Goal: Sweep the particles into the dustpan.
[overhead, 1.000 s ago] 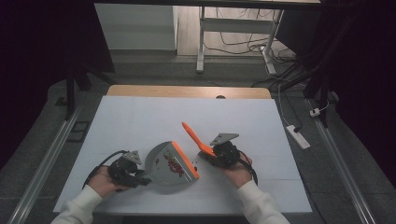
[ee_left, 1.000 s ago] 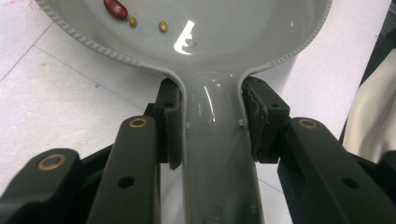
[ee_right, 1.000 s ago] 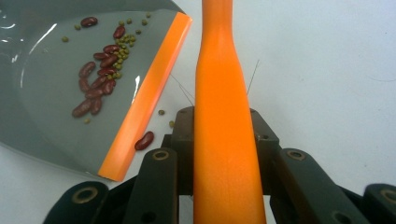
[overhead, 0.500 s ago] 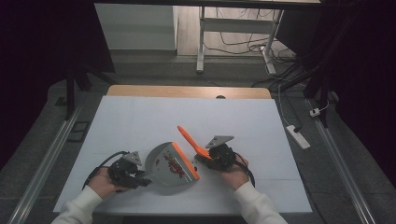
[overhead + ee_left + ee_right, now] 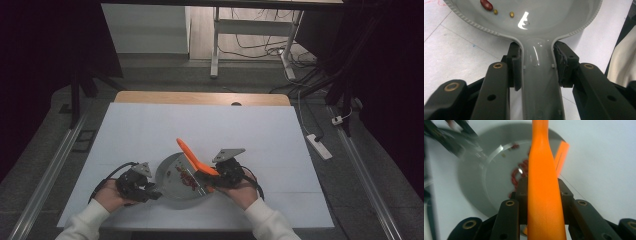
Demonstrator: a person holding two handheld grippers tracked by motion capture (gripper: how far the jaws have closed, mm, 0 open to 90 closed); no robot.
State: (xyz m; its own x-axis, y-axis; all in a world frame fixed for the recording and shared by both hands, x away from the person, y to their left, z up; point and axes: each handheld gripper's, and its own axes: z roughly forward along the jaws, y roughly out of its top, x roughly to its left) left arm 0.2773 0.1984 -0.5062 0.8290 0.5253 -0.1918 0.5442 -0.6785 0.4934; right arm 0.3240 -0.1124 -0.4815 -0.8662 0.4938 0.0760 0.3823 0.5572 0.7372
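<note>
On the near middle of the white table sheet [image 5: 150, 125]: the shallow grey plastic dish [image 5: 175, 177] with a moulded handle is sitting, its bowl holding a patch of red beans [image 5: 186, 179].
Dish contents: in the left gripper view one red kidney bean [image 5: 486, 4] and two small yellowish grains are lying near the dish's beaded rim [image 5: 474, 23].
Left gripper [image 5: 137, 184]: it is clamping the dish's handle [image 5: 537, 82] from both sides, pads pressing on its neck, just left of the bowl.
Right gripper [image 5: 222, 175]: it is grasping the orange plastic scraper [image 5: 192, 160] by its stem [image 5: 544, 195], at the dish's right edge.
Change: compared with the two earlier high views, the scraper's long end is swinging leftward over the bowl and leaning lower, while the dish and left gripper are sitting where they were.
Meaning, as I judge it: the scraper's working edge is being brought down toward the beans, so sweeping or gathering them inside the held dish is getting under way rather than finishing.
</note>
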